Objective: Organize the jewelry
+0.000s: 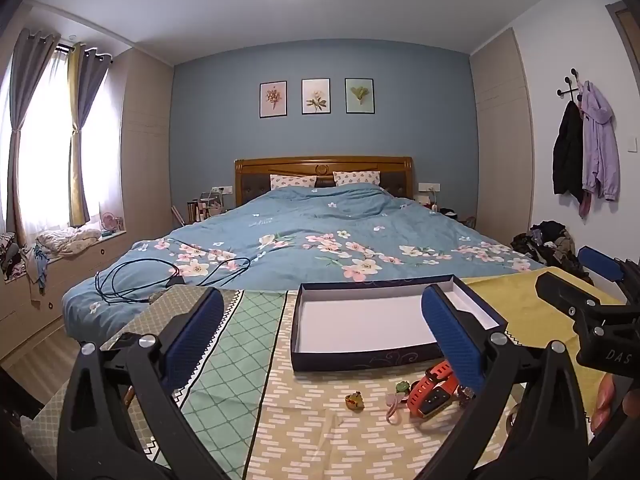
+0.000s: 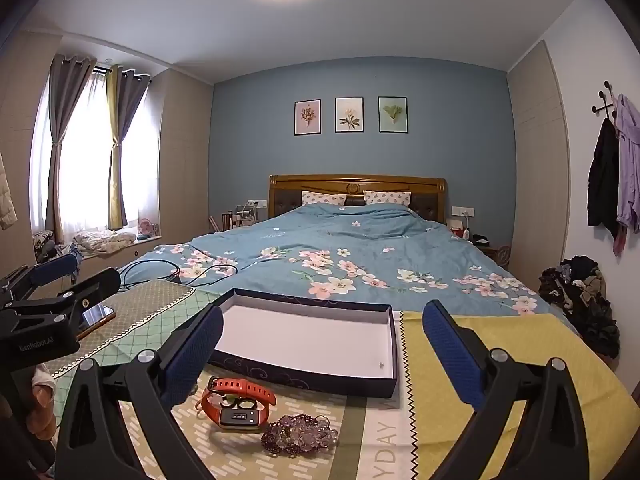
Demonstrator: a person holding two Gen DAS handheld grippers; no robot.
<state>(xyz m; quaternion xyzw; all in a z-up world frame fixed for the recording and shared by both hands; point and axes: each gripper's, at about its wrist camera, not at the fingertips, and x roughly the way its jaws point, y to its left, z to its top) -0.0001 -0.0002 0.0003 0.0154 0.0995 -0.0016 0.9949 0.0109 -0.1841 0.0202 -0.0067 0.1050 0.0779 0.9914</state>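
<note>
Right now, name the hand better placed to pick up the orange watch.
Probably right. The right tool stands open with the orange watch between and just ahead of its fingers; in the left tool's view the watch sits off by its right finger.

A table under a patchwork cloth [image 2: 500,360] stands at the foot of the bed. On the cloth lie an open box [image 2: 312,340], just before it an orange watch [image 2: 236,402] and a purple bead bracelet [image 2: 300,434], and small charms [image 1: 354,400]. A phone [image 2: 96,316] lies at the far left.
</note>
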